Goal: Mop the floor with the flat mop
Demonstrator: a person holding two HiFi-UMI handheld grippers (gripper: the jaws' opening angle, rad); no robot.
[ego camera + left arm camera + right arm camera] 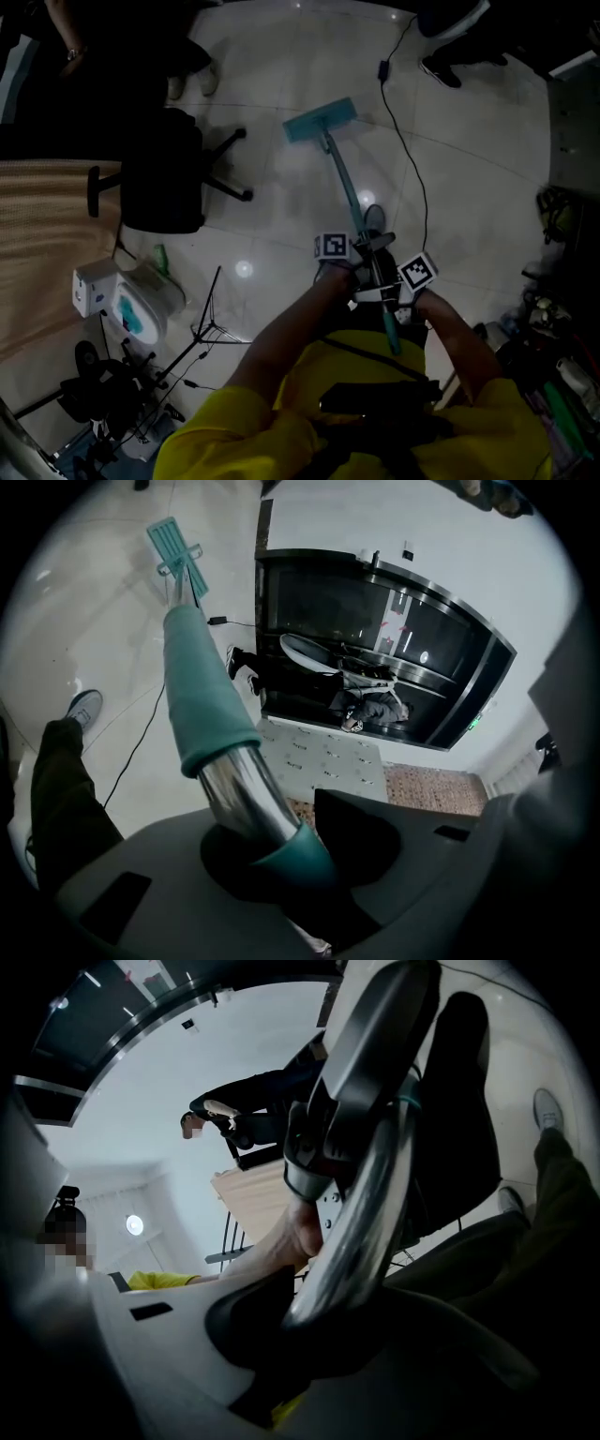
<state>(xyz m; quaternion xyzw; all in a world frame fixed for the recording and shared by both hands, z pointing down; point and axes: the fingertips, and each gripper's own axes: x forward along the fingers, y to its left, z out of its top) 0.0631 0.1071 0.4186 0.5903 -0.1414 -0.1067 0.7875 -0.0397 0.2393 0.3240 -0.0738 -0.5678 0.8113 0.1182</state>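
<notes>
Although the light was dim, the black chair [164,178] showed plainly on the pale floor [281,56]. Just right of the chair lay the teal head [321,120] of the flat mop [339,173]. Farther right of the chair and nearer the person, the left gripper [281,853] pinched the chrome handle [234,780] below its teal sleeve, and the right gripper [309,1327] was clamped on the same handle. Farthest right of the chair trailed a black cable [405,141].
</notes>
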